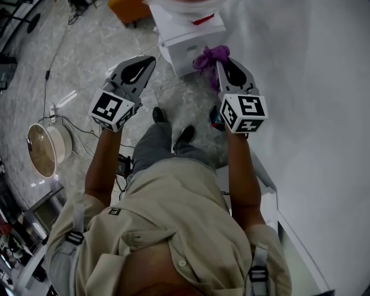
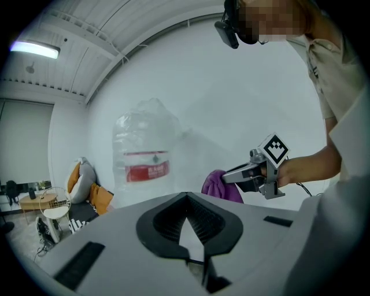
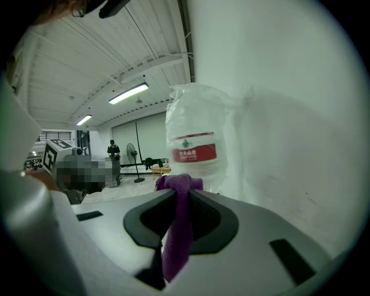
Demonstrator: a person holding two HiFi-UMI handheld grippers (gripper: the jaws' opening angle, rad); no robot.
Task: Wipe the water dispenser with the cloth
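The water dispenser (image 1: 182, 43) is a white box against the wall ahead of me, with a plastic-wrapped bottle (image 3: 193, 144) with a red label on top. My right gripper (image 1: 222, 65) is shut on a purple cloth (image 1: 211, 56), held close to the dispenser's right front corner. In the right gripper view the cloth (image 3: 178, 231) hangs down between the jaws of the right gripper (image 3: 180, 191). My left gripper (image 1: 151, 59) is shut and holds nothing, just left of the dispenser. From the left gripper (image 2: 186, 196) I see the bottle (image 2: 145, 156) and the cloth (image 2: 217, 185).
A white wall (image 1: 312, 87) runs along the right. On the tiled floor to the left lie a round fan-like appliance (image 1: 46, 149) and cables (image 1: 55, 52). An orange seat (image 1: 128, 8) stands beyond the dispenser. A person (image 3: 113, 149) stands far off.
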